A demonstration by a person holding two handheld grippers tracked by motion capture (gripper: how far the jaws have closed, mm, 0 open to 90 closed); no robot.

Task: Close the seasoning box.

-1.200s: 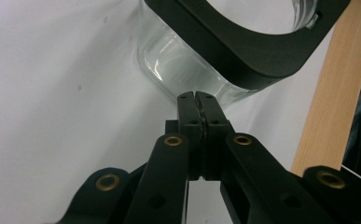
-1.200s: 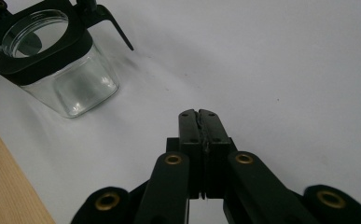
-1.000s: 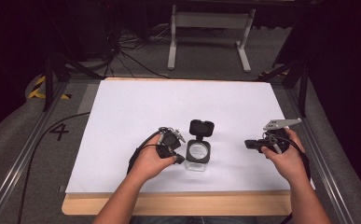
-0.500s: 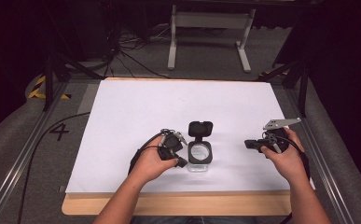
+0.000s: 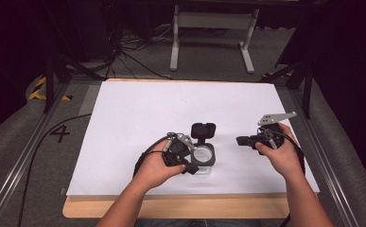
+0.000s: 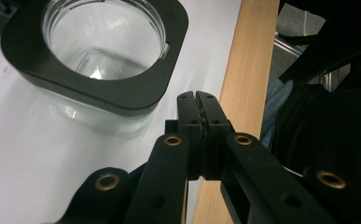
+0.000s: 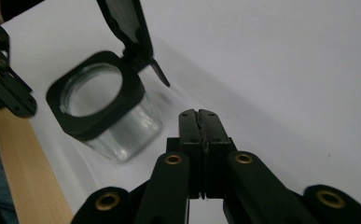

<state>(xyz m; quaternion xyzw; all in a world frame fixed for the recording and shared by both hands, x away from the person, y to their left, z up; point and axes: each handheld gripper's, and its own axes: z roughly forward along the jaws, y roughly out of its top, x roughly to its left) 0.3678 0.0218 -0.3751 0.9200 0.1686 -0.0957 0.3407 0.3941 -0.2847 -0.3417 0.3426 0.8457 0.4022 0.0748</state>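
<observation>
Glass jar with black collar and hinged lid raised open, standing on the white sheet near the table's front edge.

The jar is seen upright between the two grippers, its lid tilted back on the far side. The left gripper is held by the left hand just beside the jar's near left corner; in the left gripper view its jaws are pressed together with nothing between them, and the jar lies just beyond and to one side of the tips, whether touching cannot be told. The right gripper is held by the right hand apart from the jar, pointing toward it; its jaws are likewise closed on nothing in the right gripper view, with the jar and raised lid ahead. The wooden table edge is visible below the sheet.
</observation>
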